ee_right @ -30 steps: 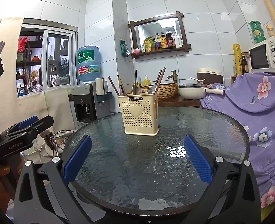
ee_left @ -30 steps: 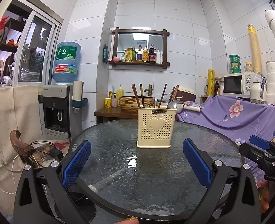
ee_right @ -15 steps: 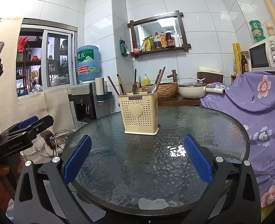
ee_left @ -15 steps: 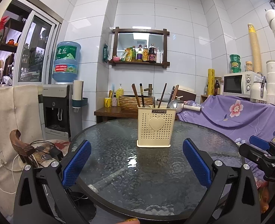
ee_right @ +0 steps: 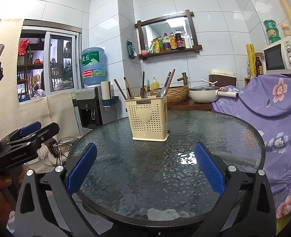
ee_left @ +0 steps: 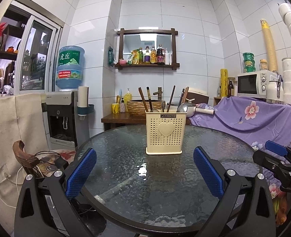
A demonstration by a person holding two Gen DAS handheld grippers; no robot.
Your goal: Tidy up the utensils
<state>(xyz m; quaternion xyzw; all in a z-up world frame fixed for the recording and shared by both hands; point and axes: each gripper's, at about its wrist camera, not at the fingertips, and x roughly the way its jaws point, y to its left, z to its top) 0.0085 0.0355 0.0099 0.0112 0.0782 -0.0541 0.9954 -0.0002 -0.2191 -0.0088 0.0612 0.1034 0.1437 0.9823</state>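
Left wrist: cream perforated caddy (ee_left: 163,133) upright ahead between wide-open fingers (ee_left: 80,174), chopsticks (ee_left: 143,99) and spoon (ee_left: 182,107) inside; right gripper (ee_right: 145,169) also wide.

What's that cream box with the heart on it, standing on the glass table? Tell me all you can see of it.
It is a utensil holder, a squarish cream basket that looks like plastic. Its walls are pierced with rows of small holes around a plain raised heart, and a dark label sits under the rim. It stands upright on the round glass table, near the middle, with neither gripper touching it. Dark chopsticks lean out of its top at several angles, and a metal spoon shows at the rim.
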